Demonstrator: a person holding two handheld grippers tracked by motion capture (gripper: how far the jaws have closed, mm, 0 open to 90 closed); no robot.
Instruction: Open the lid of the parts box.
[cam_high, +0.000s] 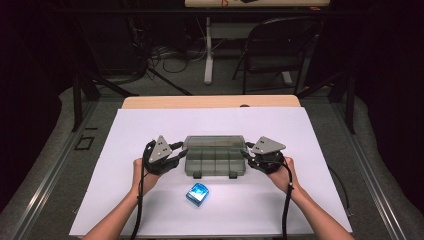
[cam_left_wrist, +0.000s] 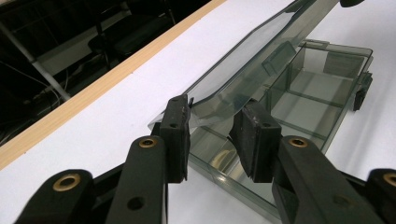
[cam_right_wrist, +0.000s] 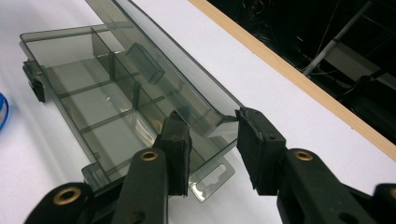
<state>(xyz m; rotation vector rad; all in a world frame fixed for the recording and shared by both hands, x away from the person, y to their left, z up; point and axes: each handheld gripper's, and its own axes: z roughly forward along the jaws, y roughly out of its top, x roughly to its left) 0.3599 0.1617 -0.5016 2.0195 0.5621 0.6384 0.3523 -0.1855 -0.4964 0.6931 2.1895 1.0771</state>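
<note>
Mid-table on the white sheet (cam_high: 125, 200), a smoky plastic box (cam_high: 214, 161), long axis running 9 to 3 o'clock. Left gripper (cam_left_wrist: 212, 135) and right gripper (cam_right_wrist: 212, 140) at opposite ends, jaws narrowed around the half-raised lid (cam_left_wrist: 243, 70), apparently gripping its corners. Hinge at 12 o'clock; blue tape roll (cam_high: 197, 194) lying near at 6.
</note>
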